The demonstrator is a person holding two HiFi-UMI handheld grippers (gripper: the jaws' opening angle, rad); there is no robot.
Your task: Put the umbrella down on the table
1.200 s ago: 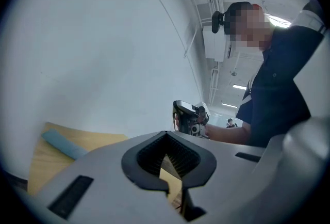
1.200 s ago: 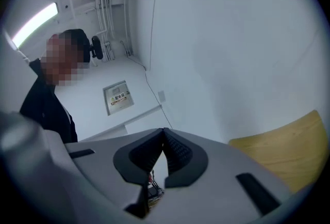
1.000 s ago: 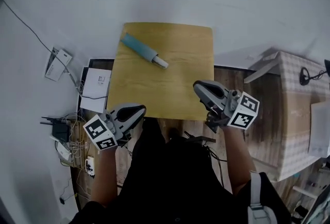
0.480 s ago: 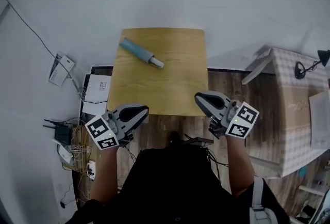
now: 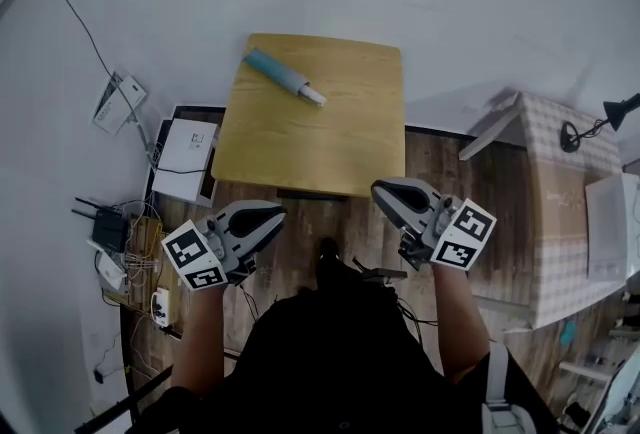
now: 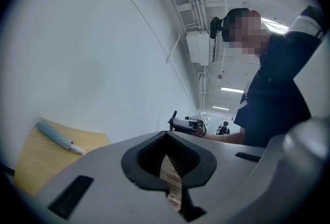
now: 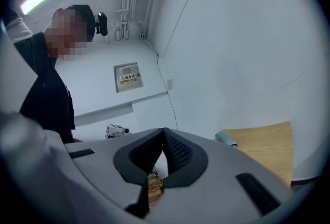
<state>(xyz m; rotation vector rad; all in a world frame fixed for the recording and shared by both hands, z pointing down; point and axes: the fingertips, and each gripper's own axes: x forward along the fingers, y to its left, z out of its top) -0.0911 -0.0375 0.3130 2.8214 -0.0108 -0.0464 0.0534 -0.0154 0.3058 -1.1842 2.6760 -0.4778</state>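
The folded light-blue umbrella lies aslant on the far left part of the small wooden table, with nothing holding it. It also shows in the left gripper view as the umbrella, and its end peeks out in the right gripper view. My left gripper and right gripper hover level over the floor, short of the table's near edge, one at each side of my body. Both are shut with nothing between the pads.
A white box and a tangle of cables and power strips lie on the floor left of the table. A checked-cloth table with a black lamp stands to the right. A white wall rises behind the table.
Both grippers have drawn back from the table together with me. They were over its near edge; a strip of wooden floor now lies between them and the table. The umbrella has not moved.
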